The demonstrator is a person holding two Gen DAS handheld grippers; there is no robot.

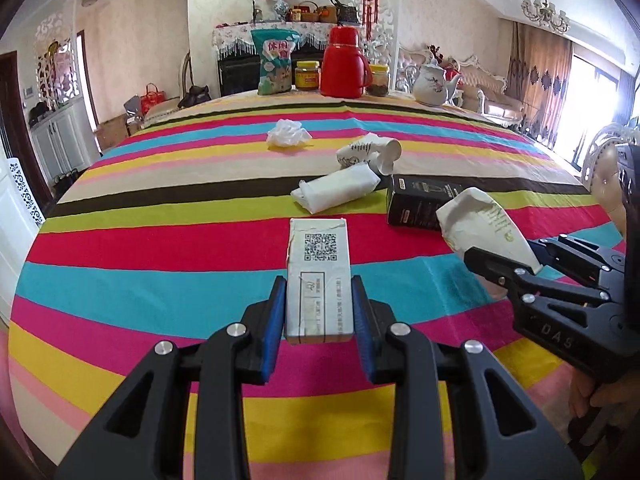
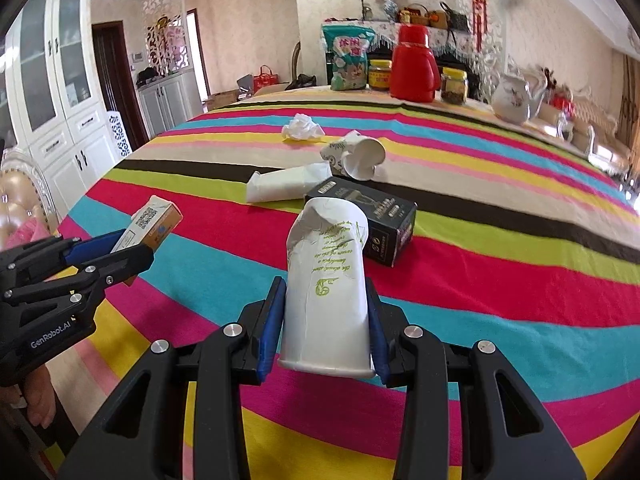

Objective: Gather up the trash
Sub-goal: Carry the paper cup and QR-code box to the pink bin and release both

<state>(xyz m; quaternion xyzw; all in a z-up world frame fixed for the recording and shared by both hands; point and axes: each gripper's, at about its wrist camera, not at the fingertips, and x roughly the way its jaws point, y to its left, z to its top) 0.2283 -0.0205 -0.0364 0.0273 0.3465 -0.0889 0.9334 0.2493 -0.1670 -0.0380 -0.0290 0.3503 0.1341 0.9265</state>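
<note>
Both claws are loaded: the left claw [image 1: 319,312] pinches a small carton [image 1: 319,276], the right claw [image 2: 325,320] a crushed paper cup [image 2: 326,280]; next, likely binning both.

My left claw [image 1: 319,312] and right claw [image 2: 325,320] are matte black linkages with silver screws and blue finger pads [image 1: 273,320]. White "GenRobot.AI" lettering at 8 o'clock, embossed "DAS" at 4; bare fingers grip below.

Pale papered walls [image 1: 132,36], white cabinets [image 2: 60,92] — bright curtained window [image 1: 592,80].
</note>
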